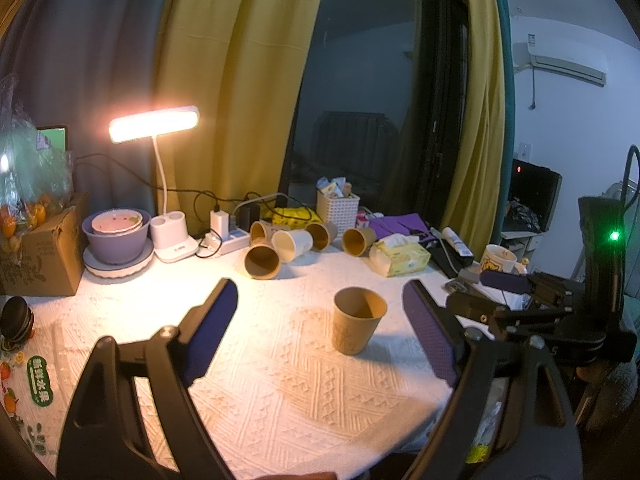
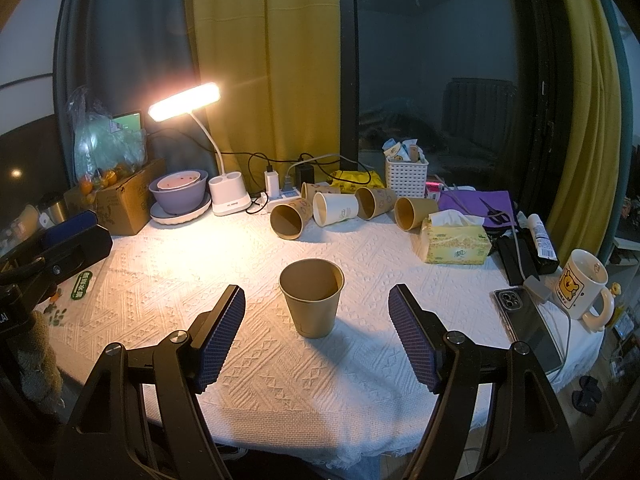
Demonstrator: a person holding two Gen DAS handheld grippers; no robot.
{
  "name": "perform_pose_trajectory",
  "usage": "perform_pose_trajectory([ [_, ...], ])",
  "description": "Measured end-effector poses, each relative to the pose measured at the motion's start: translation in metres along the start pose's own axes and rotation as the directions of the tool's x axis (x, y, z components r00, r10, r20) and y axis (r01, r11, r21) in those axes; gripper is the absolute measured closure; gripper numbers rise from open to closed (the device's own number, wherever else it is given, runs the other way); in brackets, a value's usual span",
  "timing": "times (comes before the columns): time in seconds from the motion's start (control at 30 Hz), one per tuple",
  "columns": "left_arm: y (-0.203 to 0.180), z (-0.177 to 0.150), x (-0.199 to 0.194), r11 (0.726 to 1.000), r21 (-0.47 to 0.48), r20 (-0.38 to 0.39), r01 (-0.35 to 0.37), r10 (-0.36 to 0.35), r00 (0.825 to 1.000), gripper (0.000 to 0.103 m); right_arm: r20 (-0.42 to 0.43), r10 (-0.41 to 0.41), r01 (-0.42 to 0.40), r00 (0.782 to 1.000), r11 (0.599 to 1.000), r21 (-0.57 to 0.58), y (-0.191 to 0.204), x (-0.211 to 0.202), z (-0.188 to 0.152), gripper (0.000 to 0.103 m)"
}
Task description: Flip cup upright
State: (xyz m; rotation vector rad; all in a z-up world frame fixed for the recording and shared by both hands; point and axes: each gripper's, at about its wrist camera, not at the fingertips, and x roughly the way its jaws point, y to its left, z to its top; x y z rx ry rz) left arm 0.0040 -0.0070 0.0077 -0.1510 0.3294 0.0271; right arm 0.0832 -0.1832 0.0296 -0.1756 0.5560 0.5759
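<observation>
Paper cup (image 2: 311, 298): standing upright, mouth up, on the white-clothed surface (image 2: 256, 360), sitting at 12 o'clock between the spread fingers of the right gripper (image 2: 316, 336) without touching either.

Right gripper: jaws standing released, holding nothing.

Left gripper (image 1: 320, 328): jaws also standing released and gripping nothing; the cup (image 1: 358, 320) is showing at 1 o'clock from it, nearer its right finger, apart from both.

Five more cups (image 2: 334, 208): lying on their sides in a cluster at 12 o'clock, beyond the upright one.

Lamp (image 2: 185, 102): glowing at 10 o'clock.

Tissue box (image 2: 456, 242): resting at 2 o'clock.

Mug (image 2: 580, 290): standing at 3 o'clock.
</observation>
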Motion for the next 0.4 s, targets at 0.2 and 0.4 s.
perform_pose_trajectory([
  [0.2,-0.0011,-0.0018,-0.0002,1.000,-0.002,-0.001,0.000,0.000,1.000,0.017,0.001,0.001,-0.001,1.000,1.000,0.000,0.0002,0.0003,-0.0007,0.026],
  [0.4,-0.0032,-0.0097,0.0054,1.000,0.013,-0.009,0.017,-0.017,1.000,0.017,-0.006,0.012,-0.012,1.000,1.000,-0.015,0.0021,0.0033,-0.0038,0.026],
])
